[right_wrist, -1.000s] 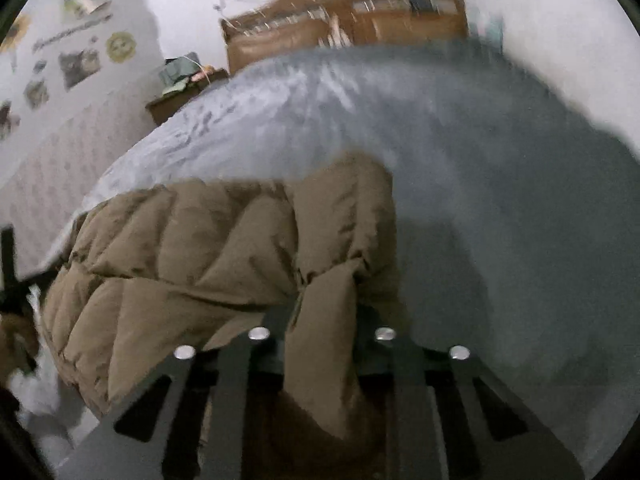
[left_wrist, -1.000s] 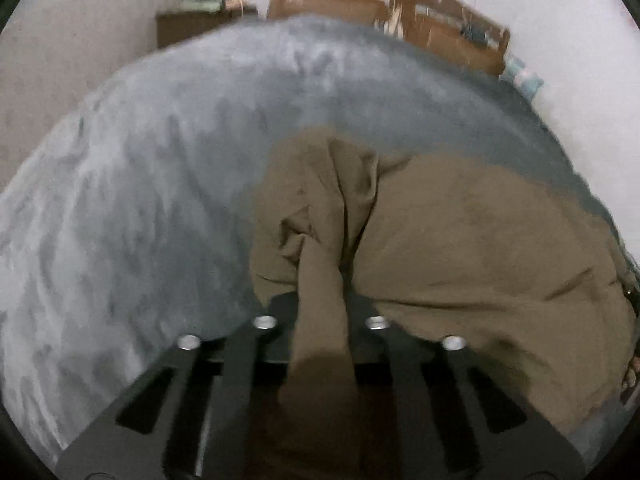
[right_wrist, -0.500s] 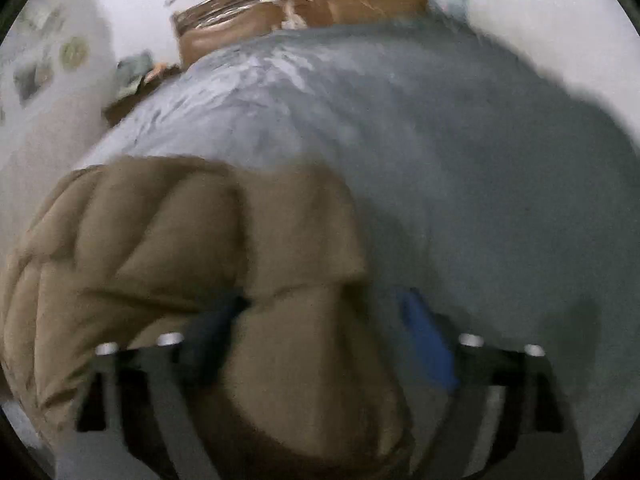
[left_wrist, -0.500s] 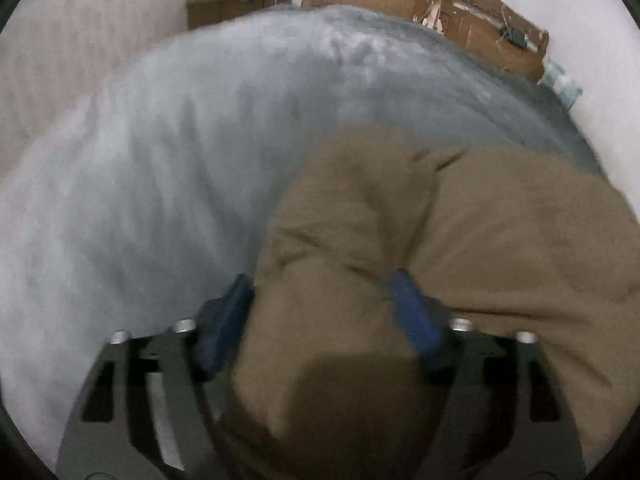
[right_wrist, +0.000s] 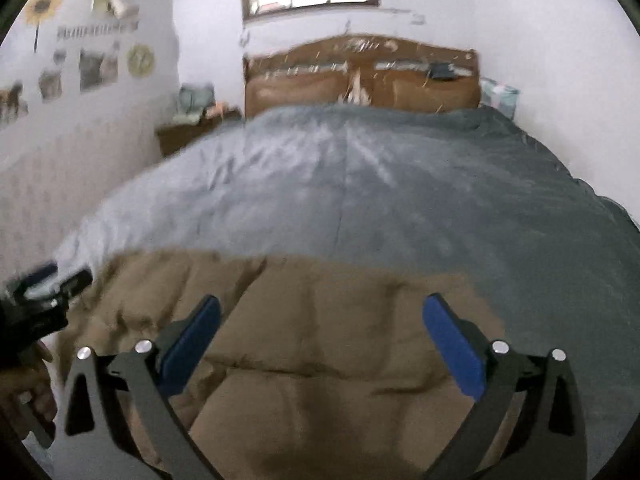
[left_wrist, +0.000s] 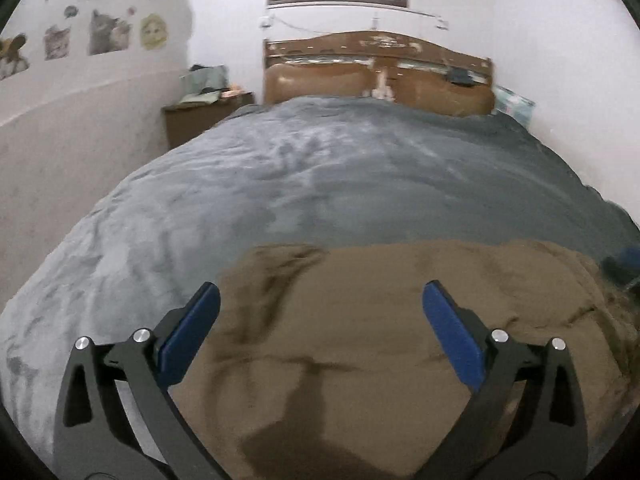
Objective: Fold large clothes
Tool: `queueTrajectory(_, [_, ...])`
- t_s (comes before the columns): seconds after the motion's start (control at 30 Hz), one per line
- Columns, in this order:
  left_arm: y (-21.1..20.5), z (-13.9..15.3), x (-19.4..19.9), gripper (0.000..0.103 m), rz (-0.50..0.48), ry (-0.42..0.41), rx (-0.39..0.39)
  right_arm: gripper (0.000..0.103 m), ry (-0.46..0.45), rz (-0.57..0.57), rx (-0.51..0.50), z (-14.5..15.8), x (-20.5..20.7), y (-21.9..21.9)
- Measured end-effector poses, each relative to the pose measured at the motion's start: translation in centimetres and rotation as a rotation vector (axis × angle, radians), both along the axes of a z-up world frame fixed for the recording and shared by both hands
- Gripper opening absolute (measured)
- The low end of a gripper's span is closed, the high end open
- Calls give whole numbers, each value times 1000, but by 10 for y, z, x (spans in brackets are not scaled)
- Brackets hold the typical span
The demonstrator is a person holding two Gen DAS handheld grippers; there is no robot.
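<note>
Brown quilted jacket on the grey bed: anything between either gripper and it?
Nothing visible. The brown quilted jacket lies flat on the grey bedspread, directly beneath the left gripper and right gripper. Both sets of jaws are opening, with no cloth pinched between them.

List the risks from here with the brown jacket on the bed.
1. The puffy quilted brown jacket lies free under both opening hand-held grippers, left and right, so the fold may spring open.
2. It lies at the near edge of the grey blanket and might slide off.
</note>
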State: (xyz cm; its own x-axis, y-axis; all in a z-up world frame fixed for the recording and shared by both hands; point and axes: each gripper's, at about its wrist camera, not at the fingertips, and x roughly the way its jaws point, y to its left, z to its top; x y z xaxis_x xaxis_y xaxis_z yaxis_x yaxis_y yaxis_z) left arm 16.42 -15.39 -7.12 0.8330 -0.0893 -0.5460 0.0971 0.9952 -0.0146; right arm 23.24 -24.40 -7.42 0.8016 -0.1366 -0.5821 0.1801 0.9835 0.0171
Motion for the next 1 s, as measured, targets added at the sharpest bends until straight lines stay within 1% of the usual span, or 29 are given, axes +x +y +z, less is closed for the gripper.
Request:
queueTrajectory(0.03, [-9,-6,4,100,-11,-12,-13,101,17,-4,-7,-9,9,2])
queueTrajectory(0.07, [-18,-15,12,100,-12,3,-5,101,72,-29,-30,-26,23,2])
queueTrajectory(0.1, [-26,-27,22,100,8,32,38,101,123,-43,-30,-41,33,1])
queueTrajectory(0.13, [-23,-39,30,100,17,53,66,101,142,-42,-16,-50,40,1])
queueTrajectory(0.17, [-25,-49,38,100,13,74,80,101,138,-44,0,-59,47,-4])
queueTrajectory(0.2, [-25,-63,48,100,-4,108,68,101,123,-47,3,-64,49,-8])
queueTrajectory(0.23, [-22,-68,59,100,-5,116,53,101,113,-51,1,-67,50,-7])
queueTrajectory(0.3, [-19,-77,67,100,-3,111,42,101,106,-58,-19,-74,56,-2])
queueTrajectory(0.4, [-23,-90,67,100,0,106,57,102,114,-66,-61,-86,52,-1])
queueTrajectory(0.47, [-24,-94,69,100,2,106,58,102,126,-62,-45,-92,60,-3])
queueTrajectory(0.53, [-27,-93,72,100,2,113,57,102,139,-56,-19,-97,70,-7])
queueTrajectory(0.63, [-18,-90,74,100,-7,135,43,102,160,-50,21,-102,75,-13])
queueTrajectory(0.73, [-21,-89,90,100,-20,150,37,102,177,-42,21,-107,77,-13])
queueTrajectory(0.8, [-24,-90,95,100,-29,153,62,101,188,-32,2,-107,81,-14])
queueTrajectory(0.87, [-27,-88,97,100,-32,141,127,101,190,-36,-23,-101,77,-20])
queueTrajectory(0.93, [-20,-75,92,99,-32,122,155,101,182,-62,-38,-90,66,-30])
queueTrajectory(1.0, [-7,-50,76,90,-57,63,140,101,182,-46,-39,-72,47,-41])
